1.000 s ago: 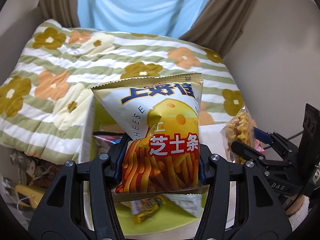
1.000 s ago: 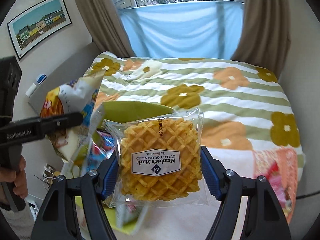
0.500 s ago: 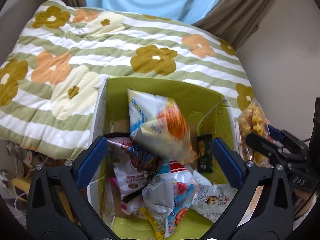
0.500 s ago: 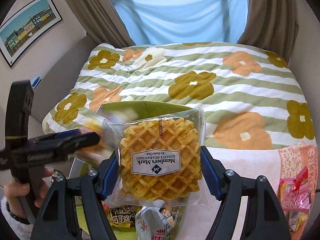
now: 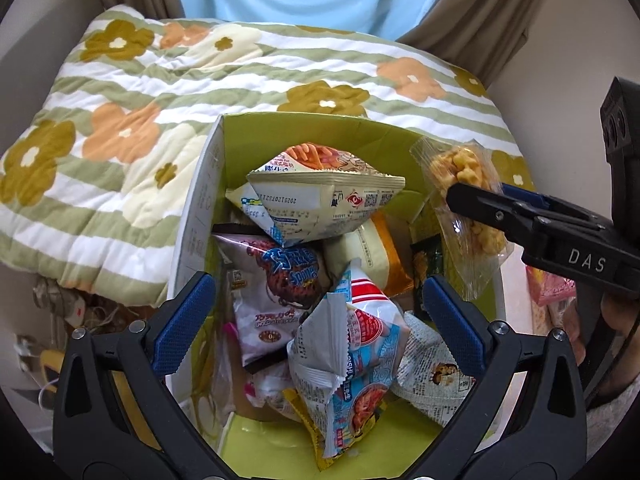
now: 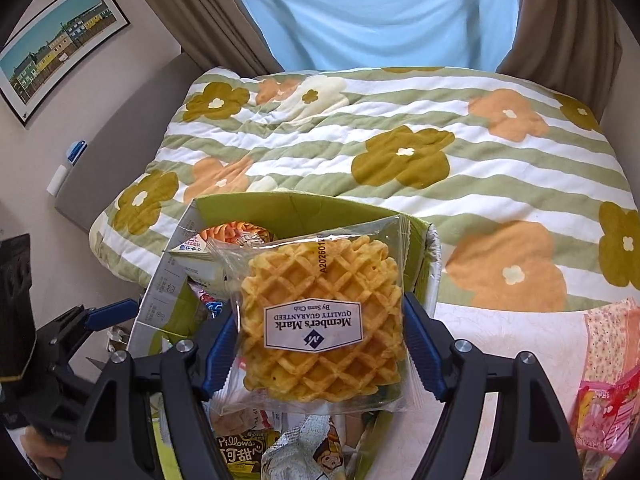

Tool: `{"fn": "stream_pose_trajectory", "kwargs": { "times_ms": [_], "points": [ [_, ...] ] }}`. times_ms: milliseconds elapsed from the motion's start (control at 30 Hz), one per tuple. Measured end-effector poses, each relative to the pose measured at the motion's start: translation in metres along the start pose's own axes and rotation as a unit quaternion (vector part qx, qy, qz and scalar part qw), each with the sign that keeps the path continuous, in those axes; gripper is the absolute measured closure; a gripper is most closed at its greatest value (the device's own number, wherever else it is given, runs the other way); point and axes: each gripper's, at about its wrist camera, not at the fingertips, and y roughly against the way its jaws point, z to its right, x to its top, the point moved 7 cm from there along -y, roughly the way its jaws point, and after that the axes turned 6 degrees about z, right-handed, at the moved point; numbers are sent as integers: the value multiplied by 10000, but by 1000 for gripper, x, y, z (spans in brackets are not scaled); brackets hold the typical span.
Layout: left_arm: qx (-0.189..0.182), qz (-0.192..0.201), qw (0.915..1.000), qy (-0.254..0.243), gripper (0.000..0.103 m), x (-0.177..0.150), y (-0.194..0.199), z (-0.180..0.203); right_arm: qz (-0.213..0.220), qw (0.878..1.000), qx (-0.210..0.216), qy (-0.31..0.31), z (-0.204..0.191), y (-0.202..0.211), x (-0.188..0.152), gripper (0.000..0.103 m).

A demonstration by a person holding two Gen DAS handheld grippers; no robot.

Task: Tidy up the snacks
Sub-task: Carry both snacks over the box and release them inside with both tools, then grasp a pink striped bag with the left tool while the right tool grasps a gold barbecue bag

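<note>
The left gripper (image 5: 316, 320) gapes wide and empty above the green-lined cardboard box (image 5: 304, 132) on the floral quilt (image 5: 120, 136), where the cheese-stick bag (image 5: 324, 196) tops the pile. The right gripper (image 6: 320, 344), jaws just easing apart, grasps the wrapped waffle (image 6: 320, 320) over the box.

Soft, even daylight is diffused through the pale blue curtain (image 6: 384, 16) at the far side. Both views are sharp at centre; heavy fisheye bending and black vignetting are seen at the edges. Mild glare is caught on the waffle wrapper (image 6: 320, 320).
</note>
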Motion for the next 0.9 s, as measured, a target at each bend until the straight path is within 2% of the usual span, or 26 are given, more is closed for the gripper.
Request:
{"fn": "stream_pose_trajectory", "kwargs": {
  "times_ms": [100,133,167,233,267,567,800,900],
  "points": [
    [52,-28,10000,-9,1,-1,0,-1,63,10000,42,-1,-2,-1,2,25],
    [50,-33,10000,-4,1,-1,0,-1,139,9999,-1,9,-3,0,2,17],
    [50,-21,10000,-1,1,-1,1,-1,212,9998,-22,23,-4,2,3,16],
    [64,-13,10000,-4,1,-2,3,-1,390,9992,-7,69,-7,7,5,4],
    [68,-9,10000,3,1,-3,4,-1,426,9990,-23,103,-8,8,6,2],
    [42,39,10000,-10,1,-9,18,-2,595,9976,-178,321,-14,22,0,2],
    [-61,249,9996,91,1,-15,43,-2,570,9977,-167,318,-23,42,-12,2],
    [-65,379,9993,-9,1,-15,53,4,611,9975,-224,259,-22,55,-18,2]
  ]
}}
